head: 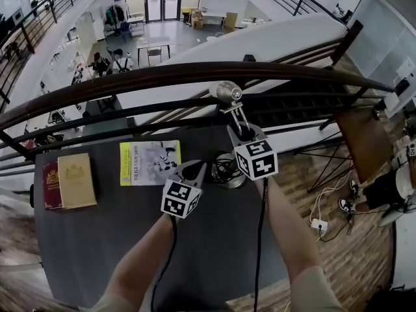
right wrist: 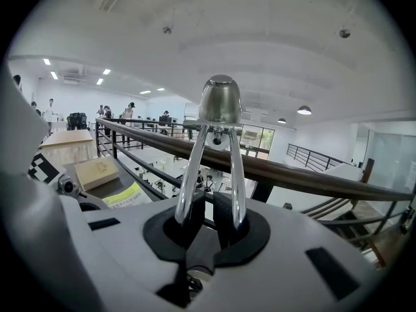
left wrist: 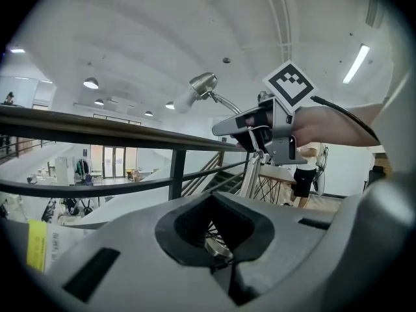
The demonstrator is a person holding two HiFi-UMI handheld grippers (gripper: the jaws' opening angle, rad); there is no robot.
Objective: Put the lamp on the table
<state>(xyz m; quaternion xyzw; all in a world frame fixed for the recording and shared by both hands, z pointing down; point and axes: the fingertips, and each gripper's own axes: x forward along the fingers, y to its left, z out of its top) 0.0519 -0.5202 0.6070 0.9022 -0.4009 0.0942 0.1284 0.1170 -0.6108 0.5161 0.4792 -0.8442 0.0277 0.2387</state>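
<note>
The chrome lamp stands near the far edge of the dark table (head: pixel 97 239). Its round head (head: pixel 229 91) rises above the railing, and its base (head: pixel 229 174) with a coiled cord sits on the tabletop. My right gripper (head: pixel 247 135) is shut on the lamp's twin-rod stem (right wrist: pixel 188 174); the head (right wrist: pixel 220 99) rises straight above the jaws. My left gripper (head: pixel 195 169) lies low beside the base, its jaws closed on the base's metal rim (left wrist: pixel 218 249). From the left gripper view I see the lamp head (left wrist: pixel 203 83) and the right gripper (left wrist: pixel 257 132) above.
A tan book (head: pixel 76 181) and a red one (head: pixel 51 184) lie at the table's left, with a yellow booklet (head: pixel 148 162) beside them. A dark railing (head: pixel 130 77) runs just behind the table, with a drop to the floor below. A person's legs (head: pixel 387 190) show at the right.
</note>
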